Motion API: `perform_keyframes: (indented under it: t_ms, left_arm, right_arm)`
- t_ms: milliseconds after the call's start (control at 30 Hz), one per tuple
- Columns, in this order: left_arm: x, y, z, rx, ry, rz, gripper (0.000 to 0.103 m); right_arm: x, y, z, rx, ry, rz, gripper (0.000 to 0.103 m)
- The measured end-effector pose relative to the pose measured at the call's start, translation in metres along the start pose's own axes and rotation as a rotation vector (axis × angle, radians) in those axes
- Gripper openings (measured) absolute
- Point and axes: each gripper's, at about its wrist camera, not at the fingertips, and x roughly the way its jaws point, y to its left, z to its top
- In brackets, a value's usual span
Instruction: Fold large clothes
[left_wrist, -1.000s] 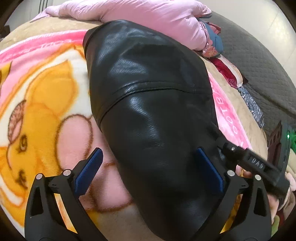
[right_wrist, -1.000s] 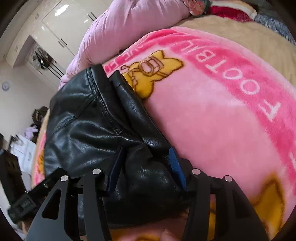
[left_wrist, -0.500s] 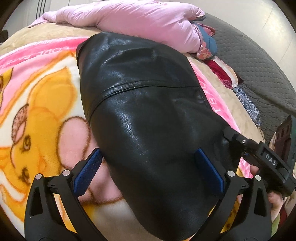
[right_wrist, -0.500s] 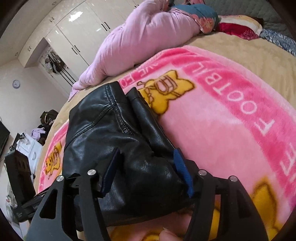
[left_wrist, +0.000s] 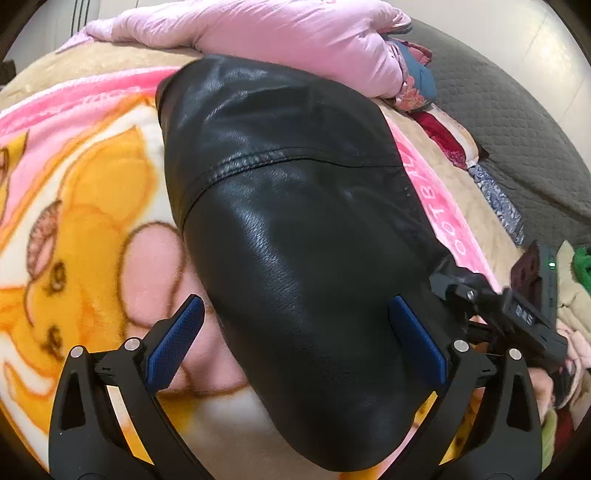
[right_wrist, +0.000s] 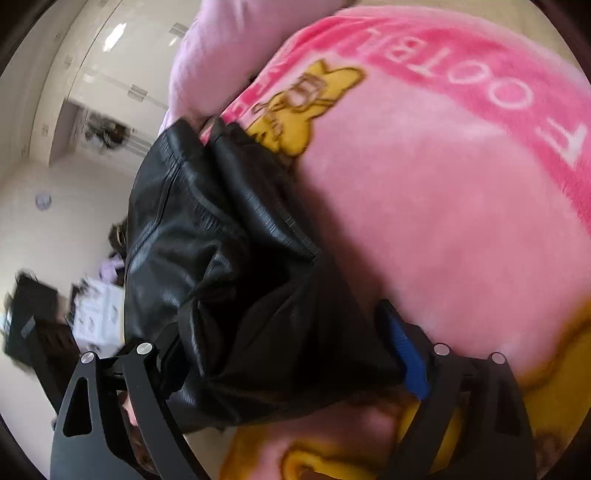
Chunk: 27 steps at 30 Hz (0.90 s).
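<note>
Right hand-held gripper (right_wrist: 295, 347) opening wider than before, black leather jacket (right_wrist: 236, 280) between

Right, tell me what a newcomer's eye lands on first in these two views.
First, the black leather jacket, glossy and folded into a compact bundle, lying across the middle of the bed. Under it, the pink fleece blanket with a big yellow cartoon character and pink lettering along its edge. Beyond the jacket's far end, a pink padded jacket lies heaped; the right tool has its jaws opening, the bundle between them.
</note>
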Motion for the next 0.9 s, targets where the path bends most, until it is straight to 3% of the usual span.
perform_keyframes:
  t_ms: [367, 533, 667, 900]
  left_arm:
    - [-0.018, 0.024, -0.006, -0.008, -0.013, 0.012, 0.094]
    - [-0.016, 0.02, -0.008, -0.004, -0.003, -0.012, 0.094]
    - [-0.02, 0.015, -0.008, 0.011, -0.015, -0.016, 0.094]
    - [-0.04, 0.008, -0.015, 0.026, -0.046, -0.021, 0.094]
  right_arm:
    - [-0.006, 0.032, -0.047, 0.045, -0.014, 0.019, 0.081]
    - [-0.02, 0.031, -0.045, 0.032, -0.075, -0.077, 0.087]
    - [-0.048, 0.039, -0.045, -0.049, -0.174, -0.135, 0.088]
    - [-0.107, 0.08, -0.076, -0.3, -0.398, -0.25, 0.095]
